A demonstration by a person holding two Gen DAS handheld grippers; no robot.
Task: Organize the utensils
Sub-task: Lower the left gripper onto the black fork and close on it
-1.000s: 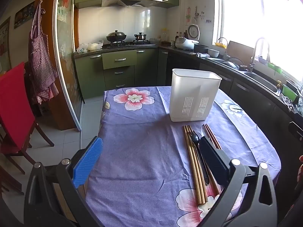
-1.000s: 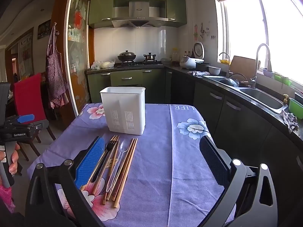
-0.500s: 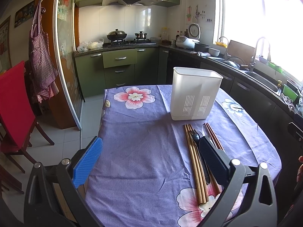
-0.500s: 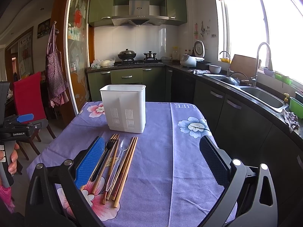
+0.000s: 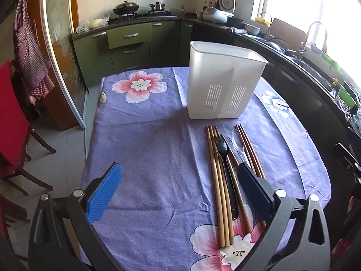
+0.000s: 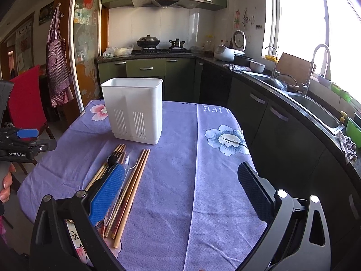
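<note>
Home kitchen. Far wall: green cabinets point(image 6: 146, 67) under a dark counter, gas hob with a wok point(image 6: 148, 41) and a small pot point(image 6: 177, 43), range hood point(image 6: 165, 0) above, white tile backsplash. Right side: sink with tall faucet point(image 6: 315, 65) below a bright window, rice cooker point(image 6: 226, 53) in the far corner. Left: checked apron point(image 6: 57, 61) hanging on the wall, red chair point(image 6: 27, 103). Near: table with a purple floral cloth point(image 6: 180, 158).
</note>
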